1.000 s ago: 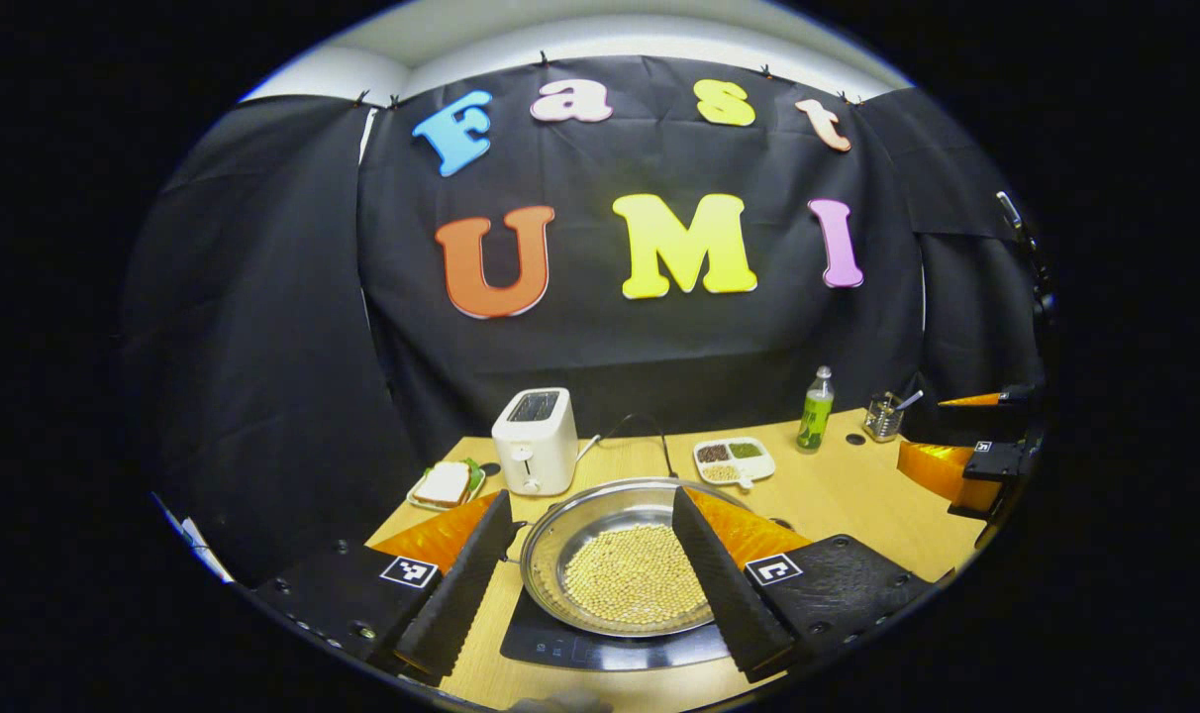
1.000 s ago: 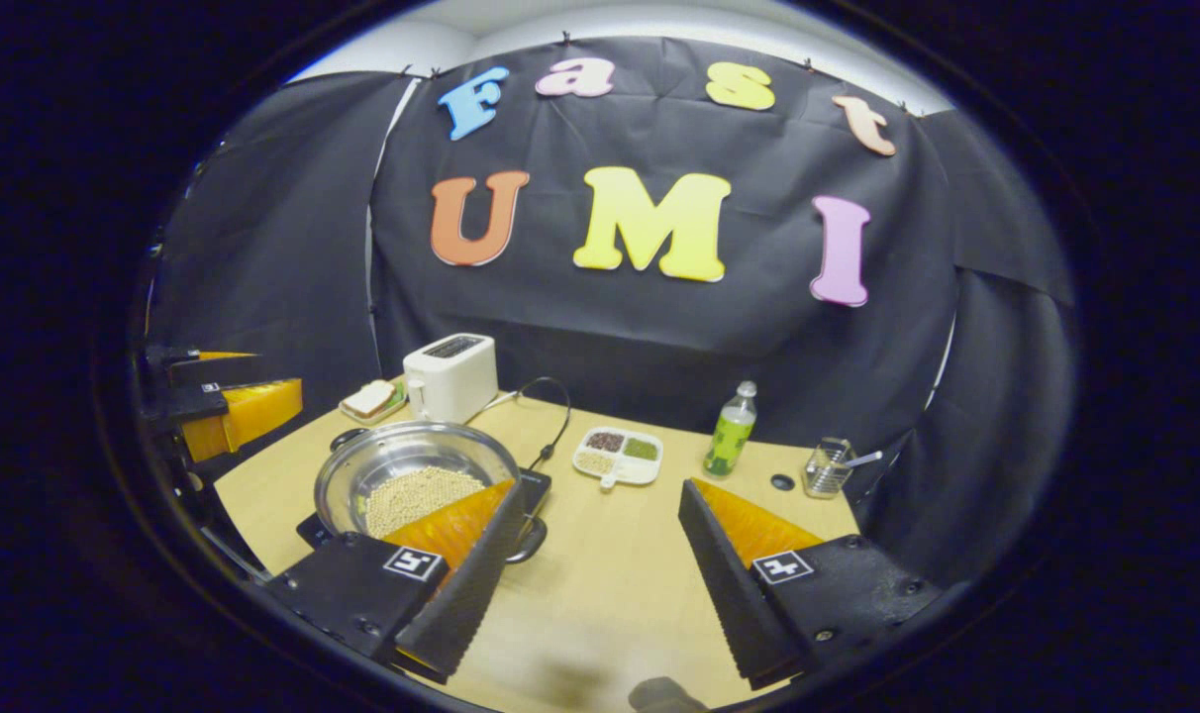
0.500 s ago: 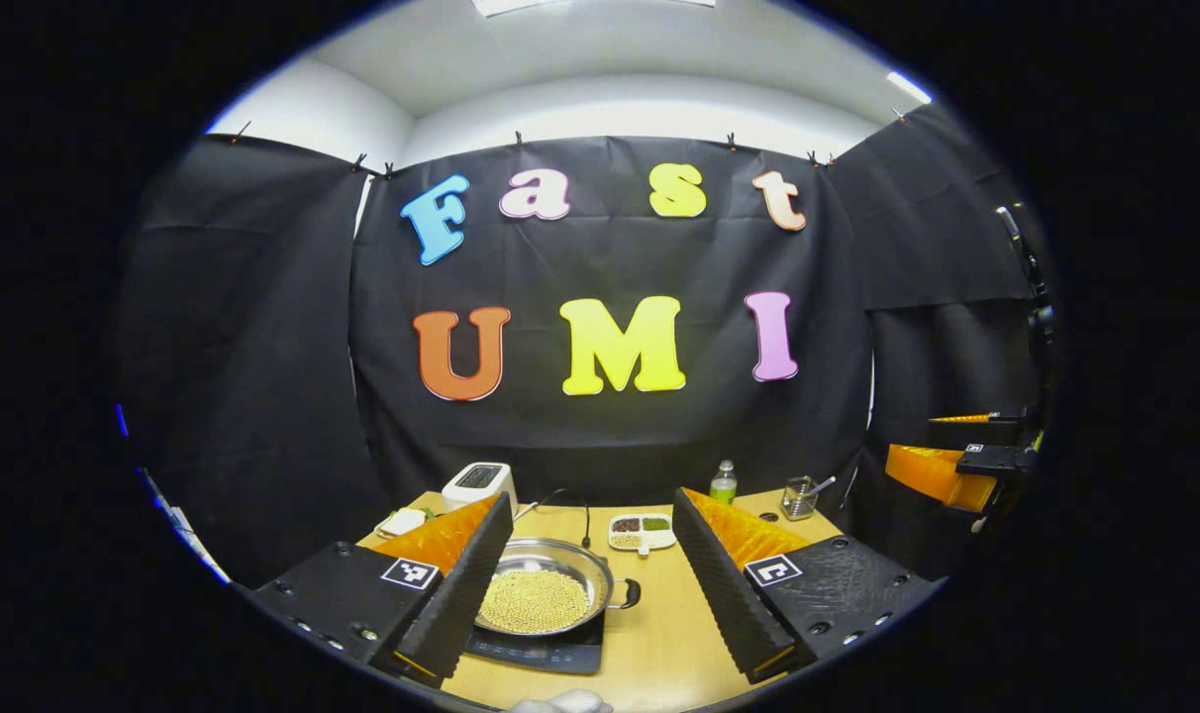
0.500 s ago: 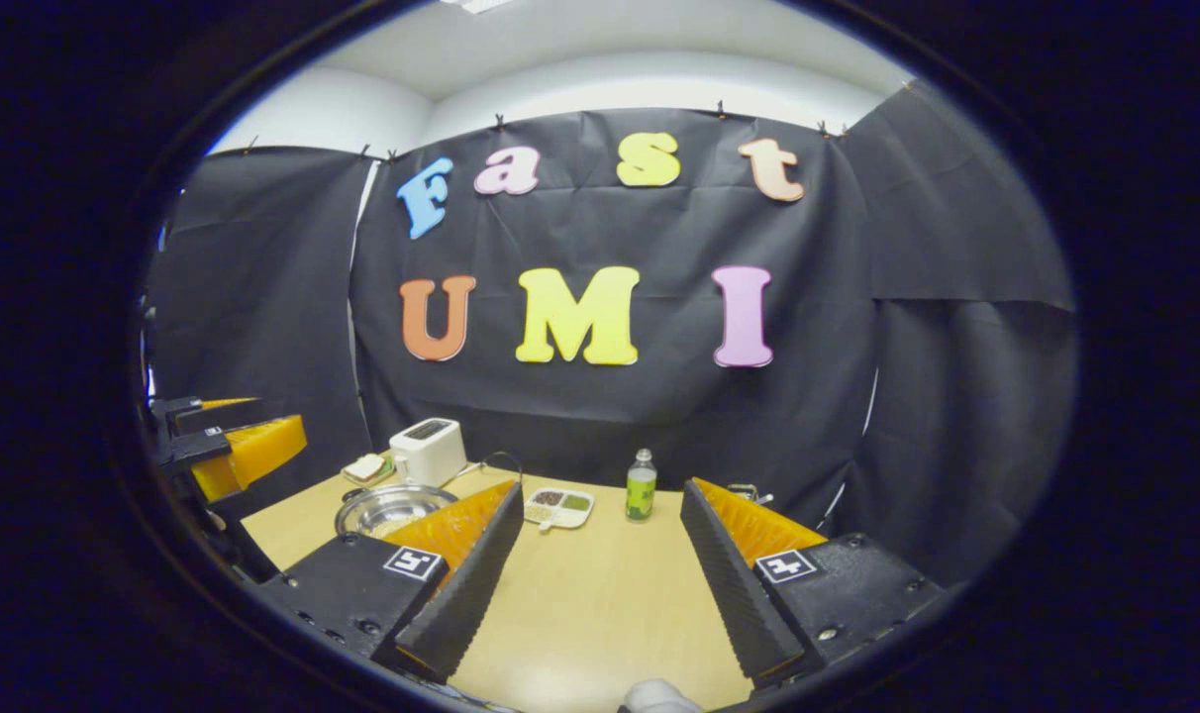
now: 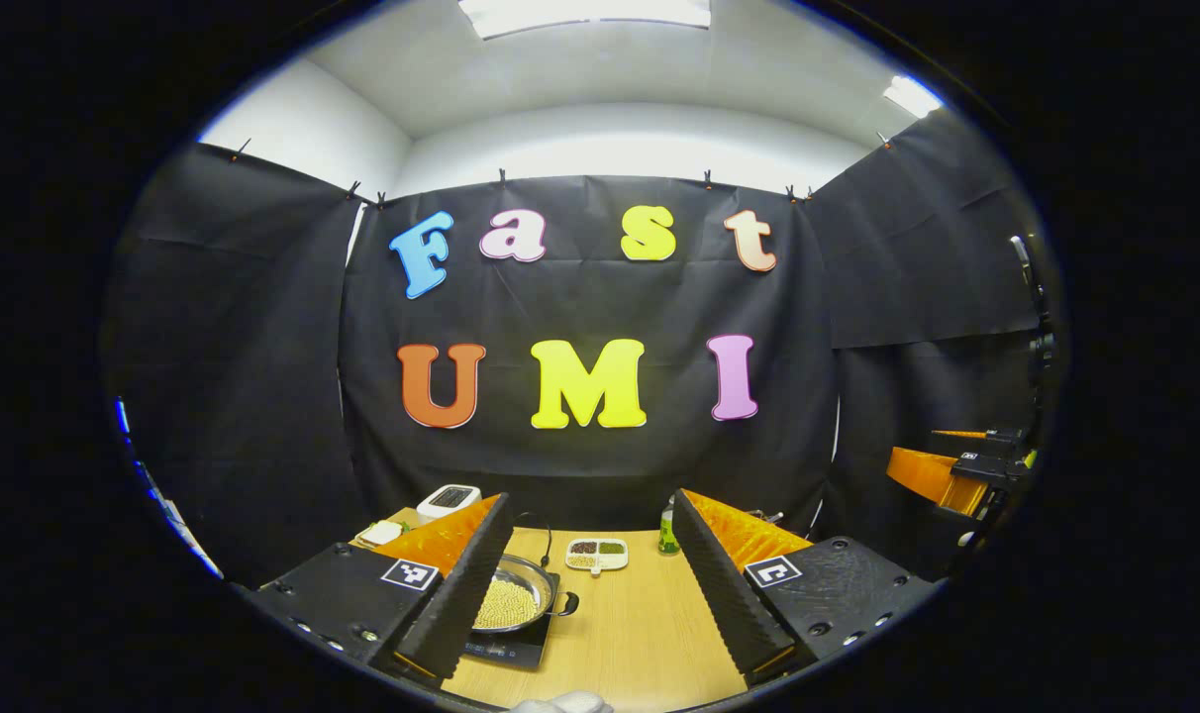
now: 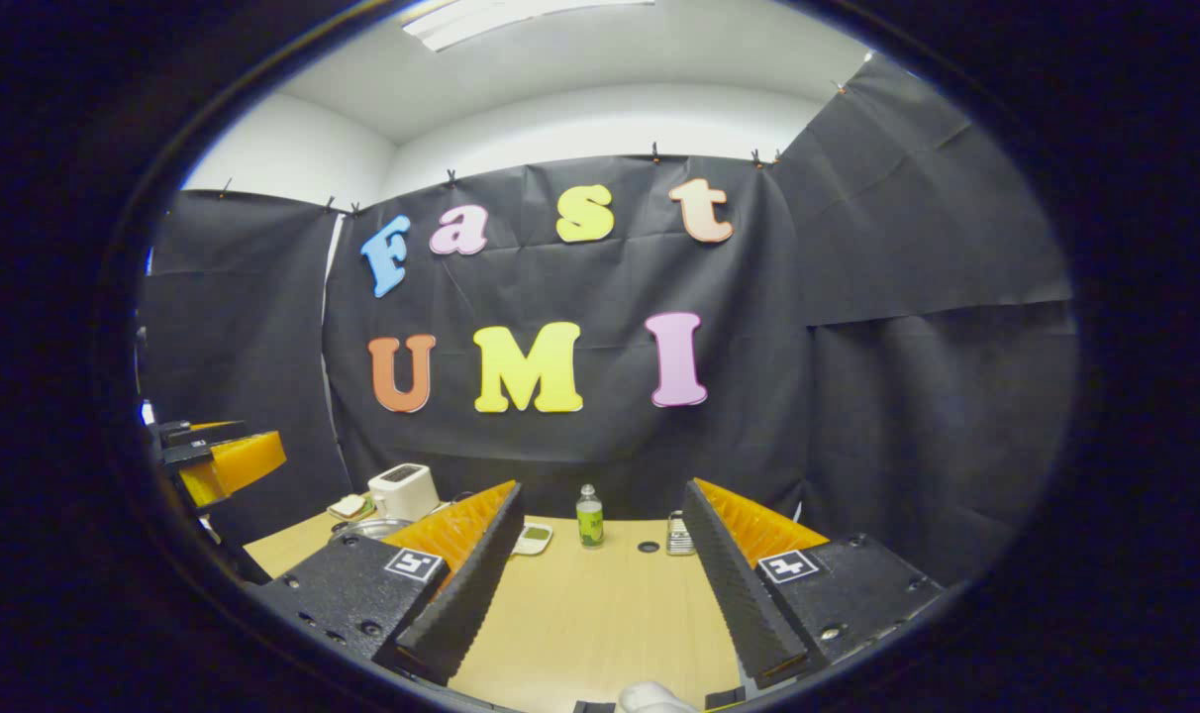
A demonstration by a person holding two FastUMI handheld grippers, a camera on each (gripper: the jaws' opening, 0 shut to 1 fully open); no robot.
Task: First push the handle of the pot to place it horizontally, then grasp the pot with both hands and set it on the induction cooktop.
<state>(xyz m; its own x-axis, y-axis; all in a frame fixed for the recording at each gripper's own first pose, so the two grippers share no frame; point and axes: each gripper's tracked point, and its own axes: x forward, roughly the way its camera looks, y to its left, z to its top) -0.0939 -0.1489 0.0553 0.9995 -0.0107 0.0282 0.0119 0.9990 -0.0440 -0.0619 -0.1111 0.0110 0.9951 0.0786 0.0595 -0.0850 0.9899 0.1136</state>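
The pot [image 5: 513, 599], filled with beans, is seen set on the cooktop [image 5: 511, 649] on the table [image 5: 630, 634], while both the left gripper [image 5: 585, 584] and right gripper [image 6: 600, 584] are held spread apart, grasping nothing.

Each gripper, left gripper [image 5: 592, 579] and right gripper [image 6: 600, 584], has black screw-studded mounts bearing small square black-and-white markers, with two ridged, wedge-shaped fingers [image 5: 461, 589].

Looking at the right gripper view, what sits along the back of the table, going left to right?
Sandwich plate → toaster → divided snack dish → green bottle → metal utensil holder.
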